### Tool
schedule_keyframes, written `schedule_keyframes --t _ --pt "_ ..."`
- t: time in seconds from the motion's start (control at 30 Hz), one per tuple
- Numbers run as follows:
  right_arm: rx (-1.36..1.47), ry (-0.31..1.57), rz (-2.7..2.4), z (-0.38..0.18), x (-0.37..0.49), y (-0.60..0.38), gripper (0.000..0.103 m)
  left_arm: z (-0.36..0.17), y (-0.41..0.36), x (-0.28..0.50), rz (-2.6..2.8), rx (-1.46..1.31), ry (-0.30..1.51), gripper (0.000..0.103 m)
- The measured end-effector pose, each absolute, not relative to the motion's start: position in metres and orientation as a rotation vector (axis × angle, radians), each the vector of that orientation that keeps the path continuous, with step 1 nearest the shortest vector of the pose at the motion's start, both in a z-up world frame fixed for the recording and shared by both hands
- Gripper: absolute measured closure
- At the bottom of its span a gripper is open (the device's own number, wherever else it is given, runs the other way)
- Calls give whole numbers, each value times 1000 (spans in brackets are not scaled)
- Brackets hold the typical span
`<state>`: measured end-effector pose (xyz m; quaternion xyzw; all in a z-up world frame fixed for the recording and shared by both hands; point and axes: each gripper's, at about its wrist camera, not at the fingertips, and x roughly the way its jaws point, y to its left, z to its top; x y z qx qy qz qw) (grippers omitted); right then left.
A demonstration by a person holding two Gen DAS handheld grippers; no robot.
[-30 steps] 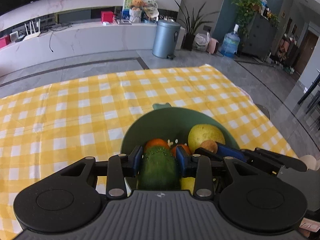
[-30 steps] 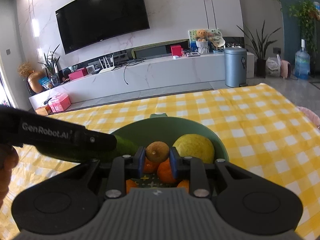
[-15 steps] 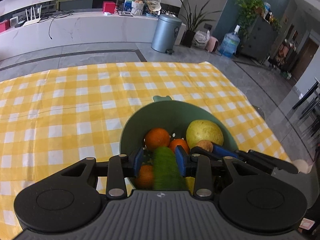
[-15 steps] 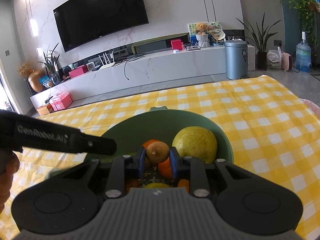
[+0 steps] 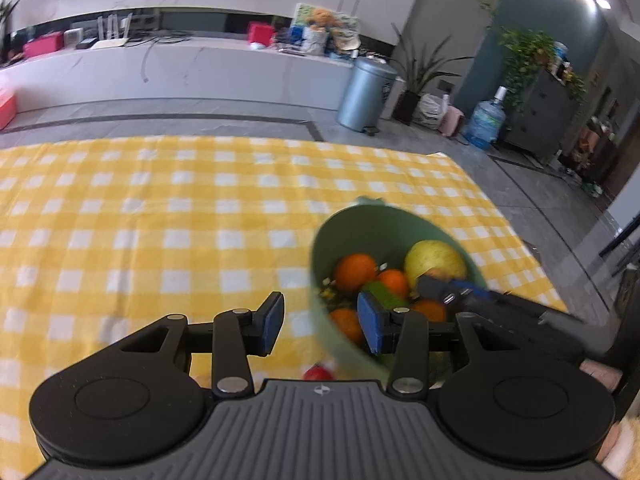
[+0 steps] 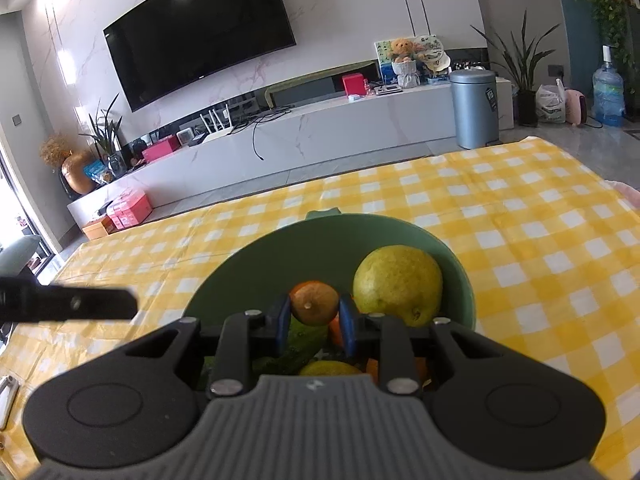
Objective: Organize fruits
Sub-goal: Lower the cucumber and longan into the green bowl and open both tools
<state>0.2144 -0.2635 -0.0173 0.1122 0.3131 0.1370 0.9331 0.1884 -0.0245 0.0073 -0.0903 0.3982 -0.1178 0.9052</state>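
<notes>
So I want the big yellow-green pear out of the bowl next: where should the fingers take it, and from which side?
Grip the pear across its wide middle, coming from above. It sits against the green bowl's far right wall, so a side approach looks blocked, while its rounded top is bare. The right gripper is shut on a small orange fruit, so probably use the left gripper.

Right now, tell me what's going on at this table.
A person is sorting fruit into a green bowl on a yellow checked tablecloth, with tongs in each hand. The right tongs grip a small brownish orange over the bowl. The left tongs are opening with nothing between them, off to the bowl's side. In the bowl lie a cucumber, several oranges and a big yellow-green pear.
</notes>
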Motion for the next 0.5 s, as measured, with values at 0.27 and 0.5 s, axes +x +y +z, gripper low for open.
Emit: schedule_keyframes --t 0.27,0.5 --pt "312 665 399 -7 229 -249 81 -6 -10 175 -174 -22 819 54" --pt "208 762 378 -9 255 -220 81 -12 5 165 -158 25 824 52"
